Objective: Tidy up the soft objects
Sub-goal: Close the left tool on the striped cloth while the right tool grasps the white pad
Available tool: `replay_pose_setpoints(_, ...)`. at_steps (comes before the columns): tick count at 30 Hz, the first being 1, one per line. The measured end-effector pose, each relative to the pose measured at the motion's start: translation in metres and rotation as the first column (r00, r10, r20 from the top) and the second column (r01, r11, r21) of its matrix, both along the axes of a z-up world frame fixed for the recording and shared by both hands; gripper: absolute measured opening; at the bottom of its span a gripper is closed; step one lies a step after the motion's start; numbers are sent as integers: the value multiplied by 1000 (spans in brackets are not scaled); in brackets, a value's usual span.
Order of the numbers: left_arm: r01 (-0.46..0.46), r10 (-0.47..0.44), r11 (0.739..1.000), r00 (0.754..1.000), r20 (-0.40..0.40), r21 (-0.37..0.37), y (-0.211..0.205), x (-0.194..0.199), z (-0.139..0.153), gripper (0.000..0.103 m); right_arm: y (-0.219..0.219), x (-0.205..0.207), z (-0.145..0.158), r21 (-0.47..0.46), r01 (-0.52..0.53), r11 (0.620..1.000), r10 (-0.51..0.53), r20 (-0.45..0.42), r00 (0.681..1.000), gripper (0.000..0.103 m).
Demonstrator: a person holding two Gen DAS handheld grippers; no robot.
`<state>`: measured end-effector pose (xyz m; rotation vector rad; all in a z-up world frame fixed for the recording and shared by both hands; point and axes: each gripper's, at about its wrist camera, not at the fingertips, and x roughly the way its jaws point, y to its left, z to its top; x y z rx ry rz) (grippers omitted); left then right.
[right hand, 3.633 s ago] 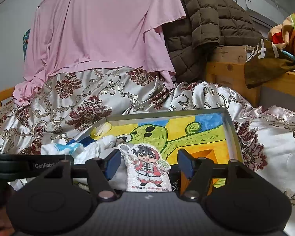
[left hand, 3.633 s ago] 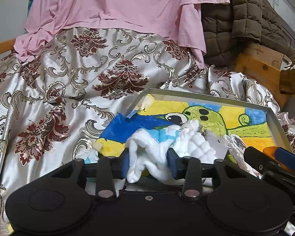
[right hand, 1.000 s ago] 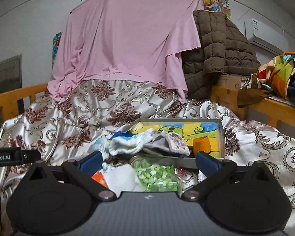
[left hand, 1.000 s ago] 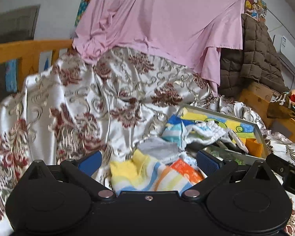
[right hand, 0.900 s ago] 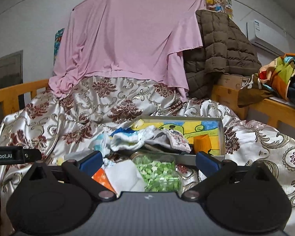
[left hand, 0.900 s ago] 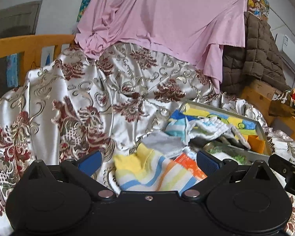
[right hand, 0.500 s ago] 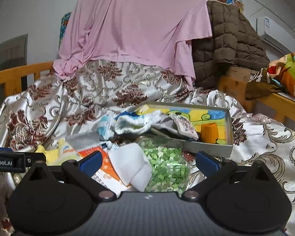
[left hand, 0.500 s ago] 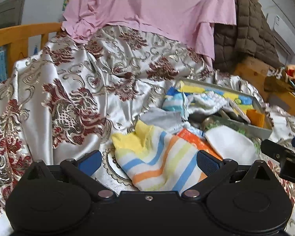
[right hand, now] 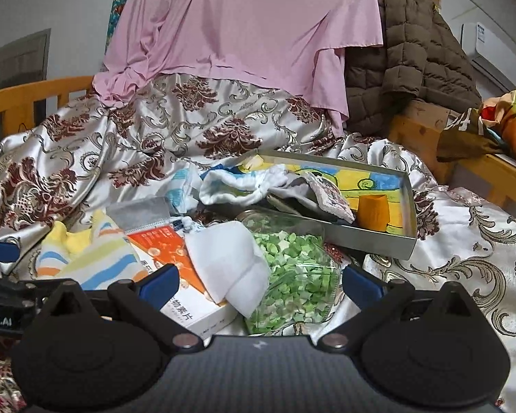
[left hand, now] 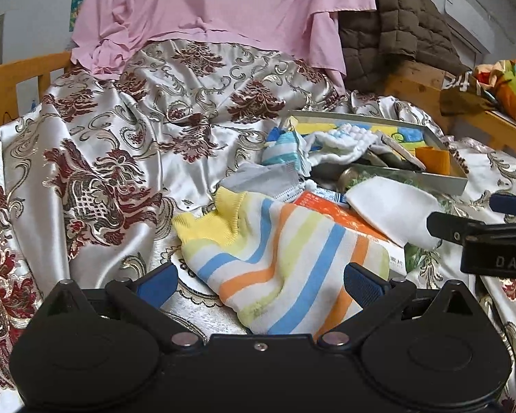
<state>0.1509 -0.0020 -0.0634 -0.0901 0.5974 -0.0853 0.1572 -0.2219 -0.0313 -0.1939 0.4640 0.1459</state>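
A striped sock (left hand: 275,254) in yellow, blue and orange lies on the satin bedspread, and my left gripper (left hand: 259,280) stands open around its near end. In the right wrist view my right gripper (right hand: 258,280) is open over a folded white cloth (right hand: 228,261) and a clear jar of green bits (right hand: 296,272). A grey tray (right hand: 378,241) with a cartoon bottom holds a white-and-blue fluffy cloth (right hand: 244,182), a small printed pouch (right hand: 328,196) and an orange cup (right hand: 373,211). The same tray (left hand: 430,180) shows in the left wrist view.
An orange-and-white box (right hand: 175,268) lies under the white cloth, with a grey face mask (right hand: 142,211) behind it. A pink sheet (right hand: 244,27) and brown quilted jacket (right hand: 406,55) hang at the back. Wooden bed rails (right hand: 34,99) stand left and right.
Both grippers have let go of what they held at the tray, pulled back and opened wide. They have since lowered toward the near pile: left over the striped sock, right over the white cloth and jar.
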Motion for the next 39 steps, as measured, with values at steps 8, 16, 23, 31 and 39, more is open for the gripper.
replay_pose_setpoints(8,33,-33,999,999,-2,-4,0,3,-9,102,2,14,-9,-15,-3,1000,3,-18,1000,103)
replay_pose_setpoints(16,83,-83,997,996,-14,-4,-3,10,-16,102,5,20,-14,-39,-15,999,15,-14,1000,103)
replay_pose_setpoints(23,115,-117,992,993,-33,-44,-5,20,-22,102,8,30,-18,-65,-37,997,36,-15,999,103)
replay_pose_setpoints(31,168,-169,985,985,-24,-49,-12,29,-26,102,15,51,-24,-108,-98,989,96,-16,995,102)
replay_pose_setpoints(39,182,-184,980,983,-22,-75,-12,33,-32,101,30,58,-35,-197,-154,968,153,-23,988,97)
